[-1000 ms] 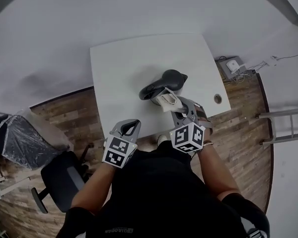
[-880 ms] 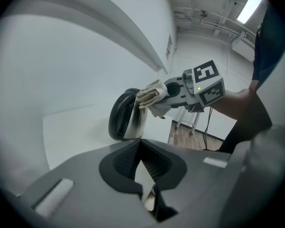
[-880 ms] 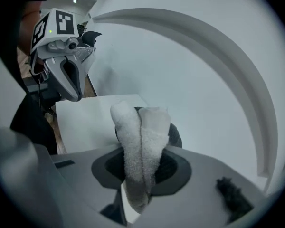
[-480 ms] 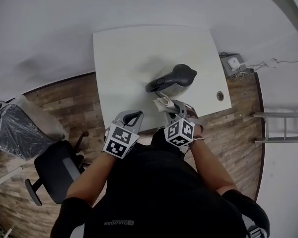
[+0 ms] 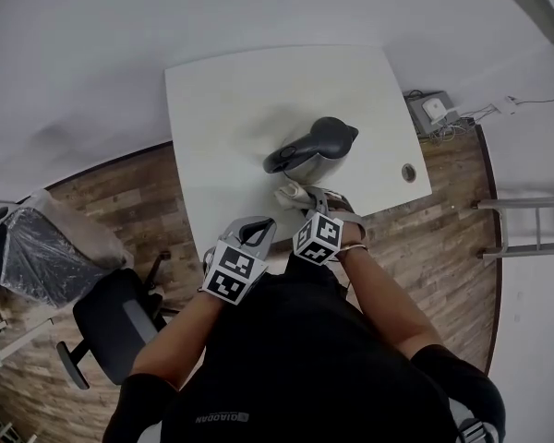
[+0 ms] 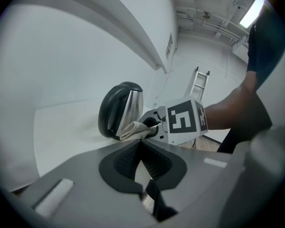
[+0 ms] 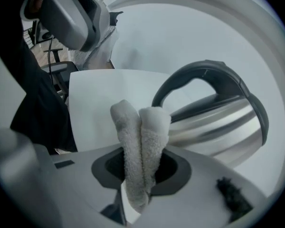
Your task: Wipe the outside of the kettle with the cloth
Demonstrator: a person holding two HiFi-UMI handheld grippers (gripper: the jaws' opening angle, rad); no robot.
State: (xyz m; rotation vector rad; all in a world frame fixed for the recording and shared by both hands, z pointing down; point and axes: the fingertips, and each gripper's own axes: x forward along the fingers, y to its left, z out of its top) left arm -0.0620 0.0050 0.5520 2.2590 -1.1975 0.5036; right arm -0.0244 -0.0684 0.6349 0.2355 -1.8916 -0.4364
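Note:
A steel kettle (image 5: 319,146) with a black lid and handle stands on the white table (image 5: 222,109). My right gripper (image 5: 305,200) is shut on a folded white cloth (image 5: 291,195), which rests at the kettle's near lower wall, under the handle. In the right gripper view the cloth (image 7: 140,132) sticks up from between the jaws of that gripper (image 7: 138,156), with the kettle (image 7: 218,118) just behind it. In the left gripper view the cloth (image 6: 133,128) lies against the kettle (image 6: 118,110). My left gripper (image 5: 258,226) hangs shut and empty over the table's near edge, left of the cloth.
A cable hole (image 5: 407,172) sits near the table's right corner. On the wooden floor are a black office chair (image 5: 111,326), a plastic-wrapped bundle (image 5: 46,252), a power strip with cables (image 5: 434,109) and a ladder (image 5: 526,224).
My right gripper has drawn the cloth leftward along the kettle's near side, toward the handle end. The left gripper has stayed by the table edge.

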